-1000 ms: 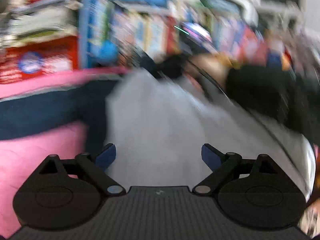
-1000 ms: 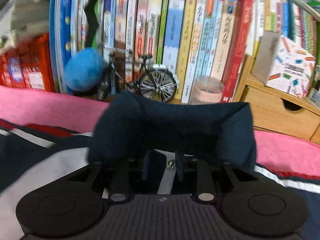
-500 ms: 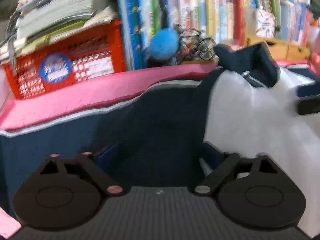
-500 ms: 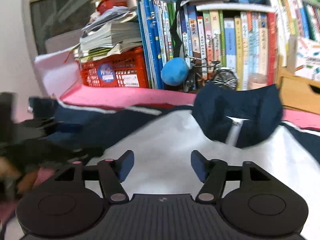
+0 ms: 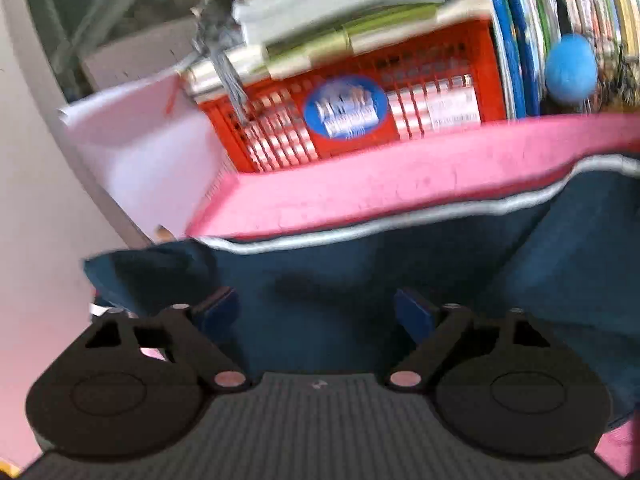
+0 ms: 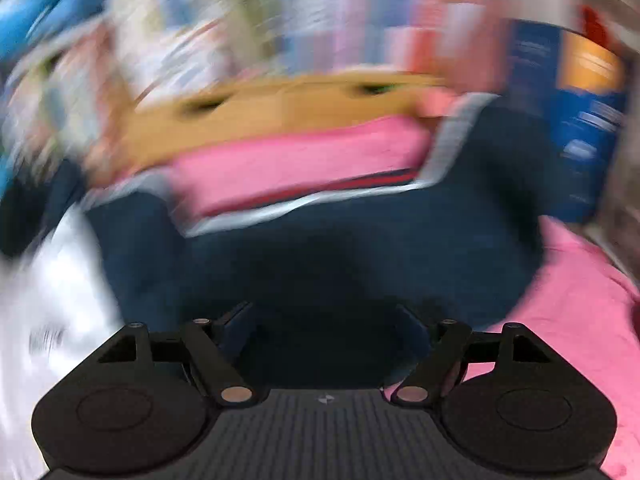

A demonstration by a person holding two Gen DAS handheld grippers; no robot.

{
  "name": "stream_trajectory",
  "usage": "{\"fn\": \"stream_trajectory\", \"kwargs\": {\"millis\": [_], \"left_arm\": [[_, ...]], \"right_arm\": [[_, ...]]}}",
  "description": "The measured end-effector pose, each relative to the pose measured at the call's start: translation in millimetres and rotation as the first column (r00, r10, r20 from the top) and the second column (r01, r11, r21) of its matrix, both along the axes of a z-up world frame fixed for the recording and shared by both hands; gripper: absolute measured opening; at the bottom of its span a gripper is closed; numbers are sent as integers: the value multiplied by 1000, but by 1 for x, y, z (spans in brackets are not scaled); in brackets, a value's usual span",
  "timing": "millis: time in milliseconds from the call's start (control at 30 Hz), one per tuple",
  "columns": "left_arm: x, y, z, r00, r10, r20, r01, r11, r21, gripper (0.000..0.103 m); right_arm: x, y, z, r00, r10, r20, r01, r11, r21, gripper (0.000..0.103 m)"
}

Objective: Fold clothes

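Note:
A navy and white jacket lies spread on a pink surface (image 5: 400,184). In the left wrist view its navy sleeve (image 5: 360,272), edged with a white stripe, runs across below the pink edge. My left gripper (image 5: 316,312) hovers over that sleeve, its jaws wide and closing, with navy cloth under and between the fingers but not pinched. The right wrist view is heavily blurred. In it, my right gripper (image 6: 326,326) is over the other navy sleeve (image 6: 360,248), jaws opening and nothing gripped. The jacket's white body (image 6: 52,280) shows at the left.
A red crate (image 5: 360,120) loaded with stacked papers stands behind the pink edge, with upright books and a blue ball (image 5: 570,72) to its right. A wooden drawer unit (image 6: 280,112) and a blue box (image 6: 580,140) stand behind the right sleeve. A grey wall (image 5: 32,200) is at the left.
My right gripper let go of the navy collar, opened and swung right to the far sleeve. My left gripper swung left from the white body to the navy sleeve by the crate.

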State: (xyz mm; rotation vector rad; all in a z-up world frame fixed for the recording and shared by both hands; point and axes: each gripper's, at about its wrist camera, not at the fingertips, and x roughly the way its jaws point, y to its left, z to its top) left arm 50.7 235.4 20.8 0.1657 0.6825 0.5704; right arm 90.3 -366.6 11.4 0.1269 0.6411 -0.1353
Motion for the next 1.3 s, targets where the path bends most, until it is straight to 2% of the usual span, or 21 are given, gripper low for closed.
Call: {"fn": "stream_trajectory", "kwargs": {"millis": [100, 233, 300, 333, 400, 433, 467, 500, 567, 600, 700, 767, 800, 900, 967, 1000, 1033, 1100, 1200, 1233, 1300], "left_arm": [[-10, -30, 23, 986, -123, 109, 140, 976, -167, 89], [-8, -91, 30, 925, -345, 161, 380, 868, -321, 95], [-5, -119, 21, 894, -426, 139, 446, 824, -348, 96], [-3, -132, 14, 886, -447, 123, 460, 818, -345, 96], [3, -149, -1, 883, -463, 80, 461, 824, -328, 96], [7, -153, -9, 889, -455, 54, 448, 836, -317, 96], [11, -156, -17, 895, -445, 31, 433, 848, -306, 96], [14, -155, -24, 901, -433, 17, 418, 859, -295, 96], [15, -153, -36, 911, -411, 23, 402, 876, -266, 102], [14, -151, -38, 912, -409, 42, 405, 877, -259, 103], [12, -143, -39, 910, -409, 64, 409, 865, -291, 103], [13, -138, -38, 911, -407, 73, 408, 856, -318, 103], [12, -139, -37, 911, -406, 73, 407, 856, -317, 103], [12, -140, -36, 910, -408, 76, 409, 855, -318, 103], [11, -139, -36, 909, -408, 82, 411, 852, -325, 103], [11, -139, -36, 909, -408, 86, 413, 850, -328, 103], [10, -138, -36, 908, -409, 89, 414, 848, -331, 103], [10, -137, -36, 907, -410, 95, 417, 844, -336, 103], [10, -135, -36, 905, -414, 101, 422, 840, -342, 103], [10, -134, -36, 903, -418, 100, 426, 838, -342, 103], [9, -131, -36, 900, -427, 89, 431, 841, -328, 103]], "right_arm": [[-8, -39, 8, 980, -185, 78, 185, 983, 6, 78], [-5, -83, -2, 925, -358, 125, 340, 929, 145, 89], [6, -96, -8, 909, -390, 145, 367, 916, 164, 91], [14, -99, -9, 904, -398, 154, 375, 914, 158, 96], [29, -105, -12, 895, -413, 167, 390, 908, 156, 96], [36, -109, -14, 893, -419, 162, 390, 902, 183, 78], [41, -115, -16, 895, -422, 146, 382, 893, 239, 52], [44, -118, -15, 898, -420, 130, 372, 884, 281, 6], [50, -119, -6, 904, -414, 105, 359, 871, 336, 6], [50, -105, 3, 918, -373, 137, 321, 899, 298, 6], [46, -33, 42, 954, -129, 271, 118, 992, 54, 6], [32, 33, 53, 947, 139, 289, -126, 990, -65, 6], [21, 70, 53, 916, 297, 269, -269, 954, -134, 7], [-11, 166, 40, 746, 651, 136, -602, 748, -278, 14], [-27, 204, 23, 671, 740, 48, -695, 650, -306, 36], [-34, 220, 14, 644, 765, 4, -726, 613, -312, 59], [-39, 230, 6, 633, 773, -28, -740, 595, -315, 72], [-43, 240, -5, 639, 766, -69, -742, 591, -317, 72], [-39, 238, -16, 678, 727, -109, -716, 620, -320, 74], [-38, 235, -20, 704, 700, -116, -692, 640, -335, 74], [-26, 217, -27, 792, 599, -119, -592, 707, -387, 73]]}}
